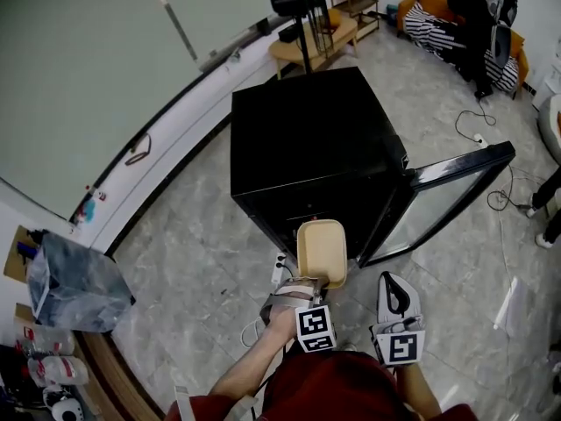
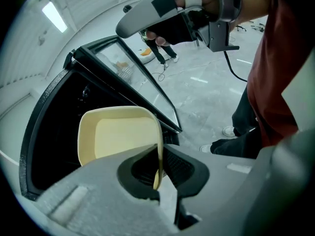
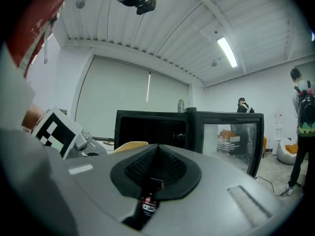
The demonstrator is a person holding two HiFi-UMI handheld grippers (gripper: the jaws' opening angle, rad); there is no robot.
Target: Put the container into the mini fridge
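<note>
A pale yellow container (image 1: 322,252) hangs in front of the black mini fridge (image 1: 307,139), whose glass door (image 1: 443,202) stands swung open to the right. My left gripper (image 1: 308,289) is shut on the container's near rim; in the left gripper view the container (image 2: 120,136) tilts toward the dark fridge opening (image 2: 59,132), its edge pinched between the jaws (image 2: 158,173). My right gripper (image 1: 396,310) hovers to the right, shut and holding nothing. In the right gripper view its jaws (image 3: 156,168) point at the fridge (image 3: 152,127), with the container (image 3: 129,145) peeking at the left.
A grey bin with a liner (image 1: 74,283) stands at the left by a curved wall. A cable (image 1: 478,128) runs over the marble floor right of the fridge. A wooden bench (image 1: 311,42) and striped sofa (image 1: 451,24) are at the back. A person (image 3: 304,117) stands far right.
</note>
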